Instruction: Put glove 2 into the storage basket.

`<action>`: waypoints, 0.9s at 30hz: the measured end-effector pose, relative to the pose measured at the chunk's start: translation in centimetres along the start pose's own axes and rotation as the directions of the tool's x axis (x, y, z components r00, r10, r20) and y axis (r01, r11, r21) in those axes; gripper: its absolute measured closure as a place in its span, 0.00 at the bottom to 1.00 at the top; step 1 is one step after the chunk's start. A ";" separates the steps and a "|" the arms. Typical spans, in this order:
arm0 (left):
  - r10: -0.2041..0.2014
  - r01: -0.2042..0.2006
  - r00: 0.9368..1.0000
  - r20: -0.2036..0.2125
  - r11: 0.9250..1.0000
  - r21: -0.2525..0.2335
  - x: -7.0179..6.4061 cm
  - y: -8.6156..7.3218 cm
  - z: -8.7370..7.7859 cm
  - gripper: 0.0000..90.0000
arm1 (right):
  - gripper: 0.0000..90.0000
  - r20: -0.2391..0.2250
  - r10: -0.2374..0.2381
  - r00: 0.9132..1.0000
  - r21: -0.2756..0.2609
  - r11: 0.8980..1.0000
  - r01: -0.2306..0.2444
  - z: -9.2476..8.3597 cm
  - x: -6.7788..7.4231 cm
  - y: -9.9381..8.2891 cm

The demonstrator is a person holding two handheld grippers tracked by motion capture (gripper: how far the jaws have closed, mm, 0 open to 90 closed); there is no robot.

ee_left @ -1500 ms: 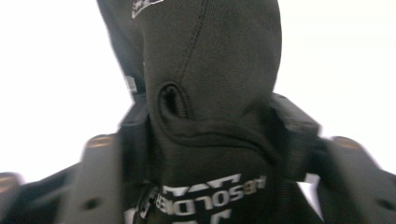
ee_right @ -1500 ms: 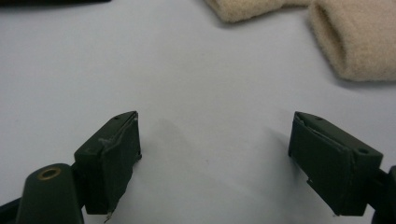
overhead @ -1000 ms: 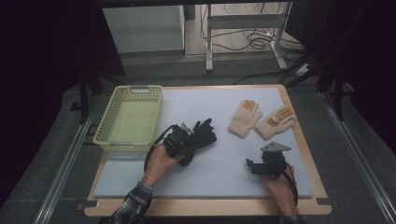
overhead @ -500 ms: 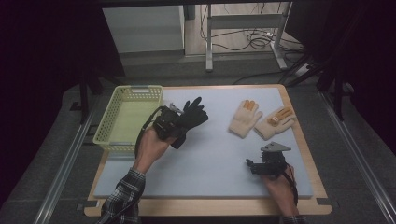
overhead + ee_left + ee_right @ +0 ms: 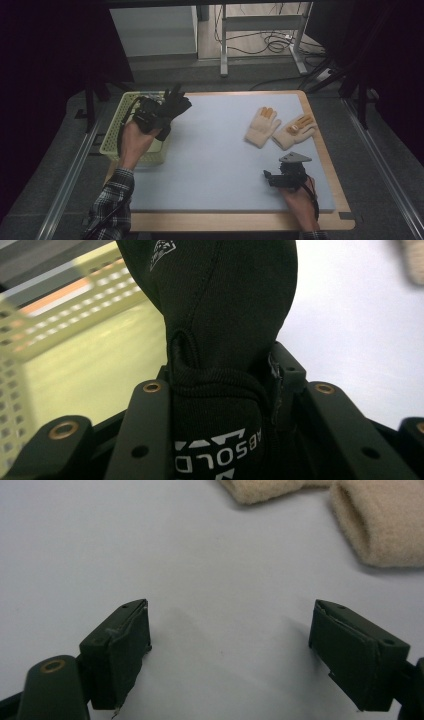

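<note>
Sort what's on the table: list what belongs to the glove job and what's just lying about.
In the job:
- black glove, clamped in the left gripper
- yellow-green basket, under the carried glove

Not in play now:
- two beige gloves, lying flat on the mat
- right gripper, open, holding nothing

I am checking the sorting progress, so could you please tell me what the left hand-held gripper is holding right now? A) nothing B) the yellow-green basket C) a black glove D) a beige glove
C: the left hand-held gripper is clamped on a black glove, held up at the edge of the yellow-green basket, while both beige gloves lie on the mat.
</note>
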State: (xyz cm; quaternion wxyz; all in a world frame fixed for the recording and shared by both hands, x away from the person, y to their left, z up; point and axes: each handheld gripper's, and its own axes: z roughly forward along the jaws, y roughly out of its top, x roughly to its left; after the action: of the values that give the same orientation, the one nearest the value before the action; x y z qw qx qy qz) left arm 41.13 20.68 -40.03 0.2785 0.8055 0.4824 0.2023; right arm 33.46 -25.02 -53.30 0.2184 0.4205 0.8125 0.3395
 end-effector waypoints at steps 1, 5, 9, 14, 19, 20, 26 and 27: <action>-0.009 0.009 1.000 -0.007 1.000 0.000 0.4 -0.1 -0.1 0.70 | 0.18 0.000 0.000 1.000 0.000 1.000 0.000 0.0 0.0 0.0; -0.051 0.051 0.997 -0.051 0.999 0.008 2.9 -1.1 -0.1 0.70 | 0.18 0.000 0.000 1.000 -0.001 1.000 0.000 0.0 0.0 0.0; -0.106 0.107 0.991 -0.082 0.994 0.006 5.6 -2.5 0.3 0.69 | 0.18 0.000 0.000 1.000 -0.001 1.000 0.000 0.0 0.0 0.0; -0.159 0.163 0.981 -0.113 0.986 0.033 8.1 -4.1 1.4 0.69 | 0.18 -0.002 0.005 1.000 0.001 1.000 -0.005 0.0 0.0 0.0; -0.187 0.201 0.972 -0.143 0.975 0.092 9.7 -5.2 2.9 0.69 | 0.18 -0.004 0.005 1.000 0.002 1.000 -0.005 0.0 -0.1 0.0; -0.195 0.211 0.969 -0.149 0.972 0.101 9.9 -5.4 3.3 0.68 | 0.18 -0.004 0.006 1.000 0.002 1.000 -0.006 0.0 -0.1 0.0; -0.197 0.235 0.962 -0.188 0.950 0.206 11.0 -5.9 5.5 0.67 | 0.18 -0.005 0.006 1.000 0.002 1.000 -0.006 0.0 -0.1 0.0; -0.199 0.241 0.961 -0.192 0.944 0.227 11.1 -5.9 5.9 0.67 | 0.18 -0.005 0.006 1.000 0.002 1.000 -0.006 0.0 -0.1 0.0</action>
State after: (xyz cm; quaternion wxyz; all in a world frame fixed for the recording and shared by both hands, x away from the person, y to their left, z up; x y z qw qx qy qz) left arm 45.73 31.33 -47.65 0.1554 0.7552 0.6124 0.1744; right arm 33.53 -25.07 -53.30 0.2148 0.4224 0.8122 0.3403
